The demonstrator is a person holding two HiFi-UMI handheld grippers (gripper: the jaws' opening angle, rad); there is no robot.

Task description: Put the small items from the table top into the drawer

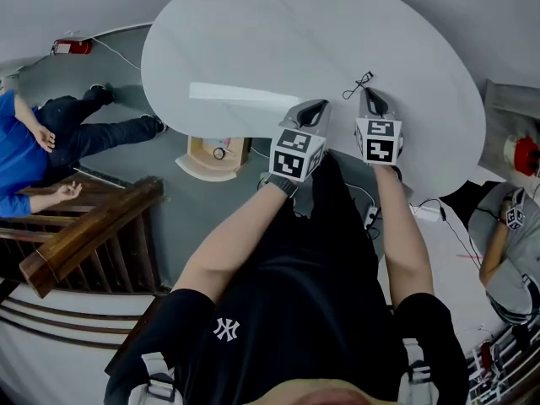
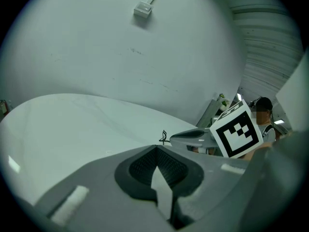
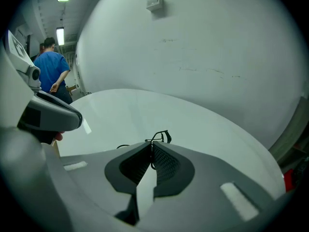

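Right gripper view showed the right hand-held gripper (image 3: 150, 146) pinched shut on a thin black wire clip (image 3: 160, 136), its loop poking just past the tips over the bench (image 3: 203, 129), likely light, springy and slippery, best taken mid-wire, while the left hand-held gripper (image 2: 157, 151) beside it was closed and empty.

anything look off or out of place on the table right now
Nothing stands out. The white table shows no spill or damage. A black wire item is pinched in the right gripper, its loop poking past the tips. The wooden drawer stands open by the table's edge.
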